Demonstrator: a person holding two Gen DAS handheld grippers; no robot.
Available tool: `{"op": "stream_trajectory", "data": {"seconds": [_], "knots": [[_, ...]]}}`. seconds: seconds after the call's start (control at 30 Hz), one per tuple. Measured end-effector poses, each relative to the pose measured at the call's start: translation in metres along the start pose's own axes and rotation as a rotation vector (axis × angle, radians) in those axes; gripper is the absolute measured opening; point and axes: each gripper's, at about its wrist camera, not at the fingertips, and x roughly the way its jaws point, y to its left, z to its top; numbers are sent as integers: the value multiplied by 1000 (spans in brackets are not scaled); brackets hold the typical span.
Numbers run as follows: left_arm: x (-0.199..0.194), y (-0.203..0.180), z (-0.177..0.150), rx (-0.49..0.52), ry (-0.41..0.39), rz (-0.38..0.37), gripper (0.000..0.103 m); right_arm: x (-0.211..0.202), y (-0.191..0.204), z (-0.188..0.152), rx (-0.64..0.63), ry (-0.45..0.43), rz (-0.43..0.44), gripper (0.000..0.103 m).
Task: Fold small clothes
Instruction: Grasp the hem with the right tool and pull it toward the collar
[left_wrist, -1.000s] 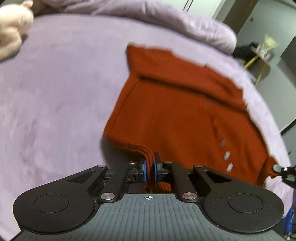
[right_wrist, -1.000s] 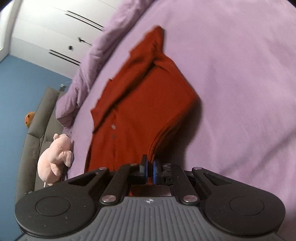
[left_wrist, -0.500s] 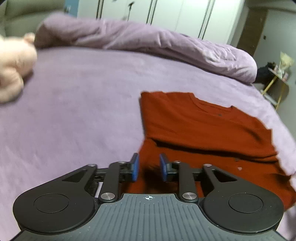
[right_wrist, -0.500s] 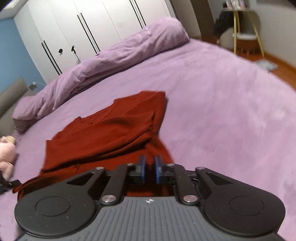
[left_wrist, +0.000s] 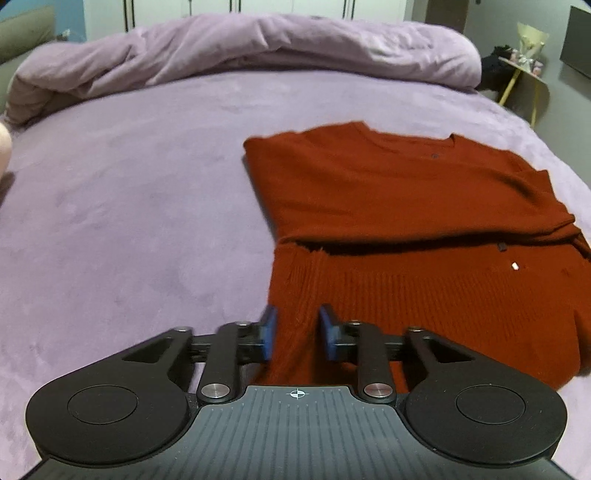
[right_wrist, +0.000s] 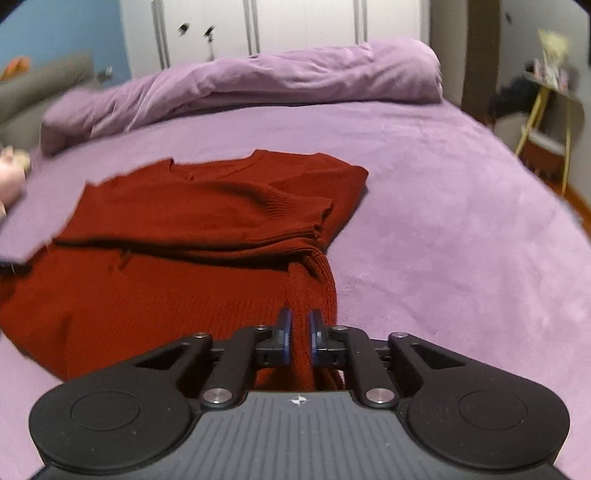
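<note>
On the purple bed (left_wrist: 129, 221), a rust-red sweater (left_wrist: 424, 206) is lying folded.
Left gripper (left_wrist: 297, 334) jaws are standing parted around its 6 o'clock hem; right gripper (right_wrist: 300, 334) jaws are nearly closed, pinching the hem.

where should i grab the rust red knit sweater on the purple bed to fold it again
Grip the ribbed hem of the rust red knit sweater at its two near corners, coming in low from the near side. That hem is the loose, thick edge lying closest, and the left gripper and right gripper already straddle it.
</note>
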Motion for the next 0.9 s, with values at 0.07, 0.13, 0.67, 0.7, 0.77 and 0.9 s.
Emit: {"op": "stream_trajectory", "data": {"seconds": [0.07, 0.13, 0.67, 0.7, 0.77, 0.9], "knots": [[-4, -2, -1, 9, -22, 6, 18, -7, 5, -1, -32, -19, -23, 8], [-9, -6, -4, 29, -42, 6, 17, -12, 9, -1, -45, -41, -32, 8], [16, -11, 5, 36, 46, -75, 8, 8, 12, -1, -77, 72, -27, 5], [12, -9, 8, 7, 44, -94, 8, 3, 12, 2, -71, 56, -8, 5], [-8, -8, 18, 2, -22, -121, 7, -15, 8, 15, -27, -17, 25, 5], [-42, 3, 64, -52, -180, -146, 8, -31, -8, 62, 69, -179, 36, 5]]}}
